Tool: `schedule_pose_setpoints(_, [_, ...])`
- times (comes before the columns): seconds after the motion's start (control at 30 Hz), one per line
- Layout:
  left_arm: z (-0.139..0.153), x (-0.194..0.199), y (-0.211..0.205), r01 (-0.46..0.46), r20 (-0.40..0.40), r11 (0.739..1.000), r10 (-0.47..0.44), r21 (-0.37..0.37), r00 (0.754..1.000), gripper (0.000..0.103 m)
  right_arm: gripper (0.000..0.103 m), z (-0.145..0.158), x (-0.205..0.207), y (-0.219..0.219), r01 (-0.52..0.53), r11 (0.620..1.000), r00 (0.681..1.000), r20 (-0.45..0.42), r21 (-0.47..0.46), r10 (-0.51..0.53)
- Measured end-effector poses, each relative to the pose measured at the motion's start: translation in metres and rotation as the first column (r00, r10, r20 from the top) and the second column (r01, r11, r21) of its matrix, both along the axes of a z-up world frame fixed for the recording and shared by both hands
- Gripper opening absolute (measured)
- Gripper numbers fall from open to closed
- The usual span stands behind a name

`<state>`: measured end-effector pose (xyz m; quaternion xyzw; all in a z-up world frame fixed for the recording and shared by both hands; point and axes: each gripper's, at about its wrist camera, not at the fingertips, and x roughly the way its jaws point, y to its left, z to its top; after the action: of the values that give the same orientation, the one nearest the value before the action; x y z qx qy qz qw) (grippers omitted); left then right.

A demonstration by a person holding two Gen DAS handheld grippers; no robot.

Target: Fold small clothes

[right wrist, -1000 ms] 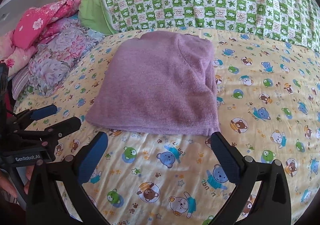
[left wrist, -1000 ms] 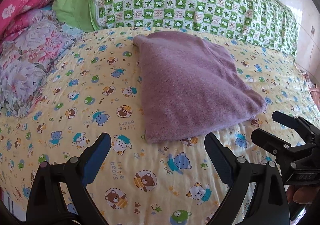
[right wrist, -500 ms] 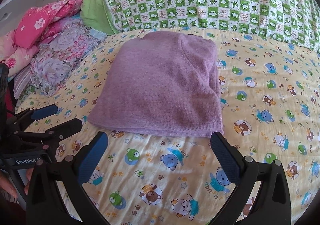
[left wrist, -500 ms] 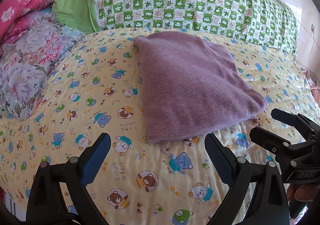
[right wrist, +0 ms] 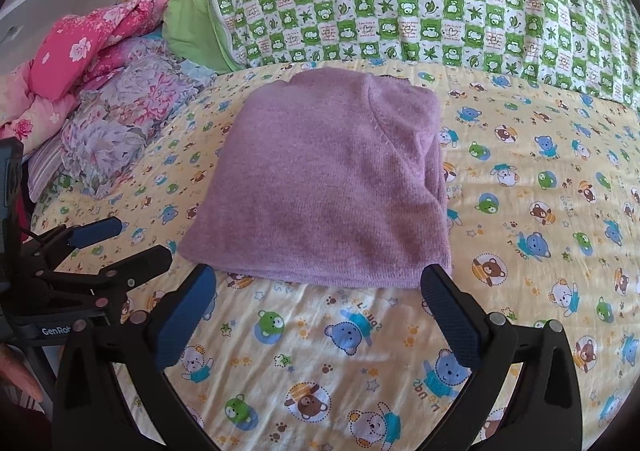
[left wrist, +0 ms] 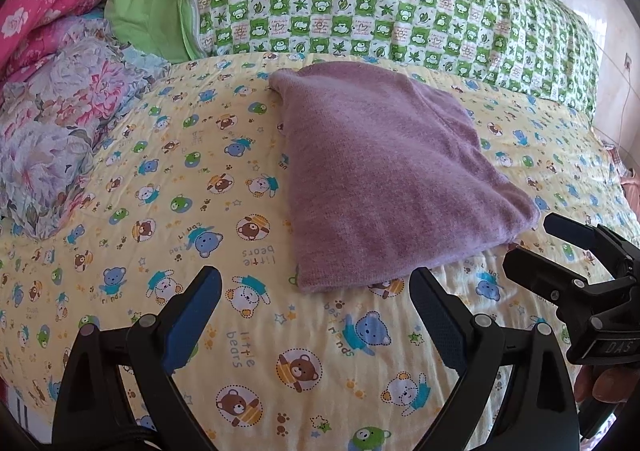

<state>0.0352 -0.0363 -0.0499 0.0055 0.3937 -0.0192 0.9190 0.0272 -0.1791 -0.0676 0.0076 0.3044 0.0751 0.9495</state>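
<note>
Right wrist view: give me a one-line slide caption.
Folded purple garment lies on the bear-print sheet, both hand-held grippers open: right just short of its near edge, left beside it.

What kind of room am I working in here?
Most likely a bedroom, with the work done on a bed. The folded purple knit garment lies on a yellow bear-print bedsheet, a green-and-white checked pillow sits behind it, and pink floral bedding is piled to the left.
</note>
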Motion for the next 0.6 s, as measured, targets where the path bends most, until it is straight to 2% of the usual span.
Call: schedule_pose_setpoints(0.6, [-0.0003, 0.0024, -0.0057, 0.010, -0.001, 1.000, -0.010, 0.002, 1.000, 0.095, 0.102, 0.0052, 0.0001, -0.0023, 0.003, 1.000, 1.000, 0.009, 0.003, -0.003])
